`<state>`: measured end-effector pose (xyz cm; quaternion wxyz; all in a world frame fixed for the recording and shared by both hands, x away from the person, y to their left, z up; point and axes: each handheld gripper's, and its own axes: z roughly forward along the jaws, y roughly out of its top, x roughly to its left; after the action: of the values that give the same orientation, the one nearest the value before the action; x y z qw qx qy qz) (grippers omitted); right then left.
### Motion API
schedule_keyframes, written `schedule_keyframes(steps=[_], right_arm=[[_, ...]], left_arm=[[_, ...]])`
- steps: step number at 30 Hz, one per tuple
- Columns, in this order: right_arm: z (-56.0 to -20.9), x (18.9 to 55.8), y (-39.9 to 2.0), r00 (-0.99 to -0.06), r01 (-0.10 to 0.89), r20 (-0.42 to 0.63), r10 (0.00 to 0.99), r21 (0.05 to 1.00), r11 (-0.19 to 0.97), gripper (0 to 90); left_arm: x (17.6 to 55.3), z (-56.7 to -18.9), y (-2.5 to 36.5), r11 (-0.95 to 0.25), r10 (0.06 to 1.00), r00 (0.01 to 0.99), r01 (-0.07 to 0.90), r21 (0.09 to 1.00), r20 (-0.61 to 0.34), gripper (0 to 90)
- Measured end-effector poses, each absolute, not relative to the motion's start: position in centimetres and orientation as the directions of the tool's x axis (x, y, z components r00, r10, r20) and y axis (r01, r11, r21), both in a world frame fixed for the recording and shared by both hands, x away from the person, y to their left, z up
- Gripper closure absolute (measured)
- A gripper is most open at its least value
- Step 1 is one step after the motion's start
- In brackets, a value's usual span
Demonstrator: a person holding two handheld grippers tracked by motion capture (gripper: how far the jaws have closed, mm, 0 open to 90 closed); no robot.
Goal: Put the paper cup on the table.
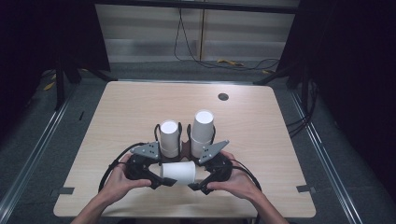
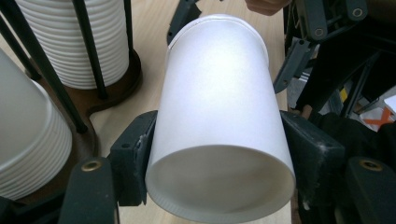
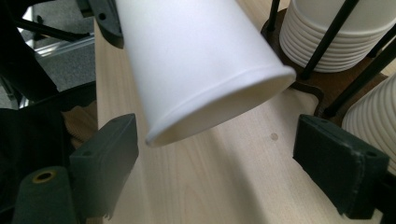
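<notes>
On the table [image 1: 116, 112] I see two stacks of white cups [image 1: 169, 137] in a dark holder [image 2: 112, 100]. My left gripper [image 2: 219, 154] grips a single paper cup [image 2: 219, 112] lying sideways just above the wood. My right gripper [image 3: 233, 163] stands released, jaws apart around that cup's rim.
</notes>
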<state>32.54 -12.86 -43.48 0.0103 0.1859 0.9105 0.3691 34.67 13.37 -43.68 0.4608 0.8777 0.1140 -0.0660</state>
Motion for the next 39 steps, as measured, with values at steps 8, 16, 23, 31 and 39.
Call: schedule_keyframes(steps=[8,16,23,31,39], right_arm=[[-44.2,32.2,-14.8,-0.909,0.372,0.146,0.390,0.706,0.603,14.2],[-44.6,31.6,-16.8,-0.893,0.383,0.176,0.414,0.780,0.495,14.2],[-44.5,31.4,-17.2,-0.890,0.383,0.193,0.414,0.808,0.448,14.3],[-44.2,31.0,-17.0,-0.899,0.353,0.180,0.400,0.838,0.416,14.2],[-44.0,31.0,-16.8,-0.911,0.326,0.179,0.371,0.865,0.383,13.9]], left_arm=[[34.6,-43.7,13.4,-0.520,0.148,0.966,0.258,0.814,-0.212,33.1],[34.4,-44.2,13.5,-0.458,0.169,0.965,0.258,0.851,-0.201,33.0],[34.0,-44.6,13.6,-0.407,0.170,0.965,0.253,0.878,-0.200,33.0],[33.5,-44.7,13.7,-0.372,0.155,0.966,0.251,0.894,-0.207,32.9],[33.4,-44.8,13.5,-0.370,0.140,0.968,0.248,0.895,-0.210,32.9]])
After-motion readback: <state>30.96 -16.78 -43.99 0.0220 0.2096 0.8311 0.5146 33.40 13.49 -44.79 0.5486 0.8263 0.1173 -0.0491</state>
